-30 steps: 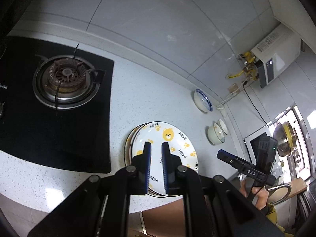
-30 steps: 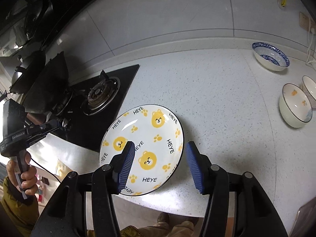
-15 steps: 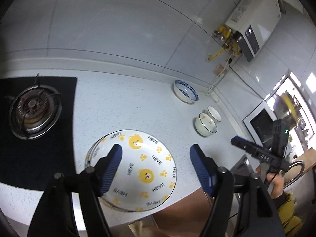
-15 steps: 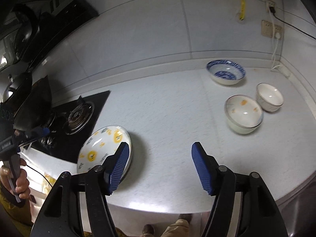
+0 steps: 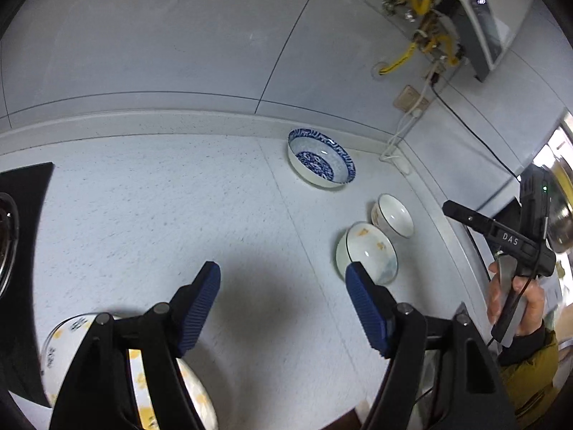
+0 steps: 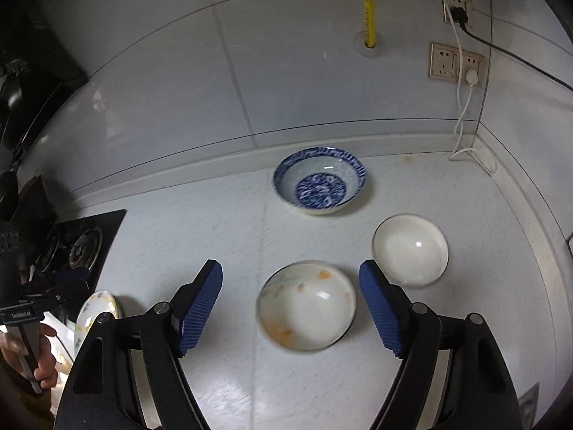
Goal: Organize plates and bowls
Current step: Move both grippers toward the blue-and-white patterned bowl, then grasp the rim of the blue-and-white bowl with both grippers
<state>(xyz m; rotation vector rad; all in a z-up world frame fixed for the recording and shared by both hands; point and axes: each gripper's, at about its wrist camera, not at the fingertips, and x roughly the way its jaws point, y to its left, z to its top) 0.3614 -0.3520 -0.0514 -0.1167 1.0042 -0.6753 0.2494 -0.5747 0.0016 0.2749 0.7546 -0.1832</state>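
Swung right off the bear-print white plates (image 5: 64, 344); now over the yellow-spotted white ceramic bowl (image 6: 307, 304); both grippers (image 5: 283, 301) (image 6: 290, 301) gaping wide, holding nothing.

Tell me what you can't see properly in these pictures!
- Plates: left wrist view, mostly hidden behind the left gripper; their number is unclear.
- Stove: left wrist view, cut off by the left edge.
- Bowl with yellow marks: right wrist view, blurred, so the pattern is unreadable.
- Small white bowl: right wrist view, partly behind the right gripper.
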